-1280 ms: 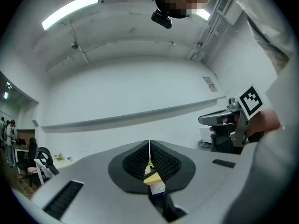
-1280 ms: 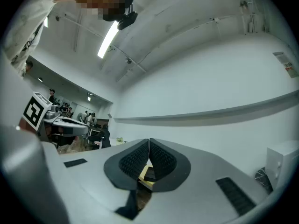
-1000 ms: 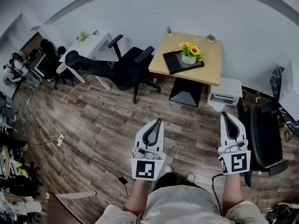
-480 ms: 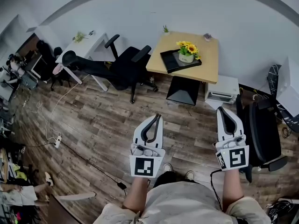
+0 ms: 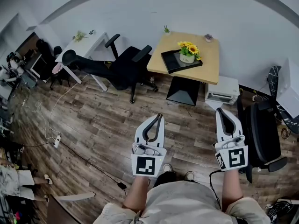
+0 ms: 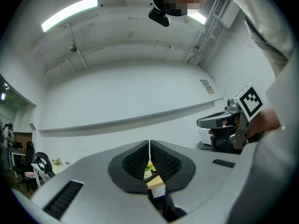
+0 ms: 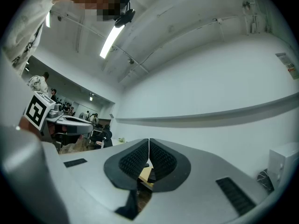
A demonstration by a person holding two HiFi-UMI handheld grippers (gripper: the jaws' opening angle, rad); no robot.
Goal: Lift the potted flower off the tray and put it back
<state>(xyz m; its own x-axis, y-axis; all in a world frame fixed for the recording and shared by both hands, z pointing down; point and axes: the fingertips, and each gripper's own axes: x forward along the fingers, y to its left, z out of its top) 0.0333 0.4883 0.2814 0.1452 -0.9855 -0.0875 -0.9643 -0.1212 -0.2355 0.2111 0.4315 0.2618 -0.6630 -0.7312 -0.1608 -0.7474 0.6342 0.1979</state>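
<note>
A potted flower (image 5: 188,52) with yellow blooms in a white pot stands on a black tray (image 5: 172,62) on a wooden table (image 5: 211,59) far across the room. My left gripper (image 5: 159,117) is held out over the wooden floor, well short of the table, its jaws shut and empty. My right gripper (image 5: 220,111) is beside it, also shut and empty. In the left gripper view the jaws (image 6: 149,146) meet, and the flower (image 6: 149,166) shows small through the gap below them. In the right gripper view the jaws (image 7: 149,144) are shut too.
A black office chair (image 5: 125,65) and a white desk (image 5: 88,40) stand left of the table. A white box (image 5: 223,89) sits on the floor at the table's right. Another black chair (image 5: 263,133) is close to my right gripper. Cables (image 5: 55,139) trail over the floor at left.
Both grippers have kept still and shut. The head view has shifted only slightly.
</note>
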